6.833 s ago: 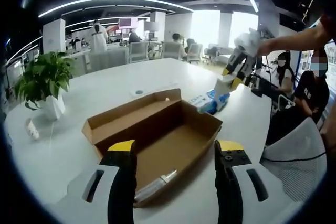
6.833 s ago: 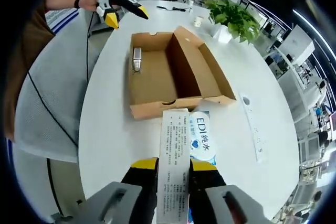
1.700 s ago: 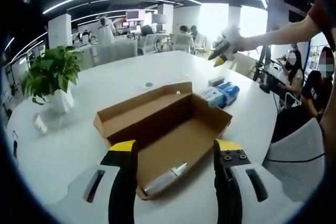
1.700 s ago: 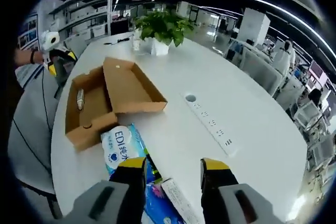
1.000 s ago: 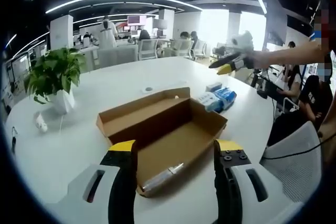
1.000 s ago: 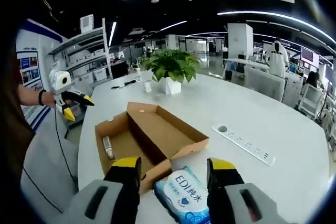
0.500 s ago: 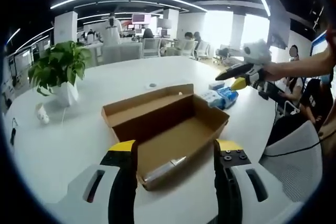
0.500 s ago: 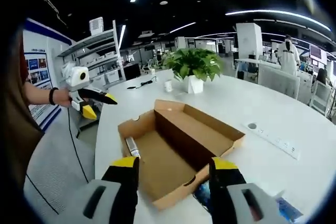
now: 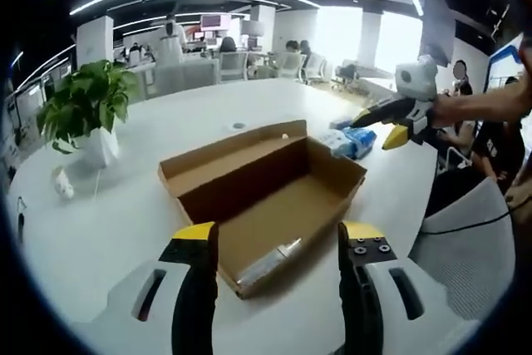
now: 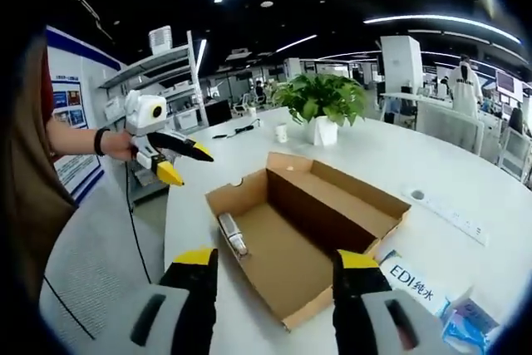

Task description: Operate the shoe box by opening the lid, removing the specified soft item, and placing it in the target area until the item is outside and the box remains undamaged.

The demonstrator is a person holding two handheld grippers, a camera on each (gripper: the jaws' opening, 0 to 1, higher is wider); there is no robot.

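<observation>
Left gripper (image 9: 278,243): jaws spread, nothing between them, held above the near edge of the white table (image 9: 125,205). Seen again from the right gripper view (image 10: 184,162), yellow-tipped, held in a hand (image 10: 116,145) beyond the table edge, clear of the box.

Right gripper (image 10: 274,268): jaws apart, empty, poised over the near corner of the shoe box (image 10: 307,230). Visible in the left gripper view (image 9: 384,126), raised above the table past the far end of the box, not touching anything.

Shoe box (image 9: 266,197): brown cardboard, open, lid flap folded back flat along the far long side, resting on the table. No damage apparent. Inside, on the floor at one end: a silvery cylindrical item (image 9: 268,262), lying on its side; identity not determinable. Same item in the right gripper view (image 10: 233,234), against the end wall.

Soft item: packet of wet wipes (image 10: 413,282), white and blue with printed lettering, lying on the table outside the box, just beside its corner. In the left gripper view (image 9: 349,140), beyond the far end of the box, alongside further blue packaging.

Further out: power strip (image 10: 453,215) set in the table surface; potted plant (image 9: 83,114) in a white pot near the table's far edge; small white object (image 9: 60,184) near the plant. Office desks, chairs and seated persons in the background.
</observation>
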